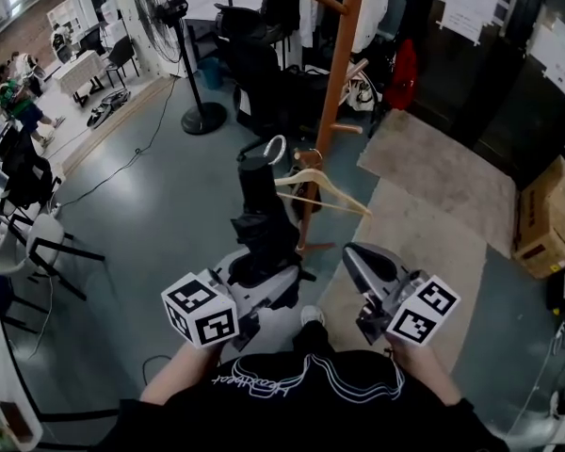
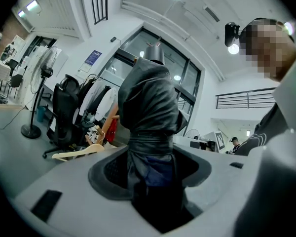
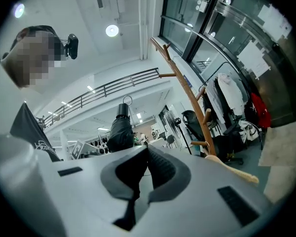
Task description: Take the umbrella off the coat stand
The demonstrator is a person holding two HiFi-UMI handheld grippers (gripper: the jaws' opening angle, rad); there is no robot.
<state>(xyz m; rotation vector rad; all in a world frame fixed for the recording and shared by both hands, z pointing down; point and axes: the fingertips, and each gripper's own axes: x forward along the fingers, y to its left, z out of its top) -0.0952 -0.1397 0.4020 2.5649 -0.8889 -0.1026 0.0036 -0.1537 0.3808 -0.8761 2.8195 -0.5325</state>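
Observation:
A folded black umbrella [image 1: 260, 210] stands upright between the jaws of my left gripper [image 1: 264, 273], clear of the wooden coat stand [image 1: 340, 83] behind it. In the left gripper view the umbrella [image 2: 150, 107] fills the middle, and the left gripper [image 2: 151, 163] is shut on its lower part. A little to the right, my right gripper [image 1: 358, 258] is shut and holds nothing. The right gripper view shows the right gripper [image 3: 147, 154], with the umbrella [image 3: 119, 132] off to its left and the coat stand [image 3: 187, 100] to its right. A wooden hanger [image 1: 320, 192] hangs on the stand.
A pedestal fan [image 1: 169, 26] and a black office chair [image 1: 254, 73] stand beyond the coat stand, with coats and a red bag [image 1: 405, 73] behind it. A brown mat [image 1: 433, 243] lies to the right, cardboard boxes [image 1: 546, 219] at far right, and chairs [image 1: 38, 243] at left.

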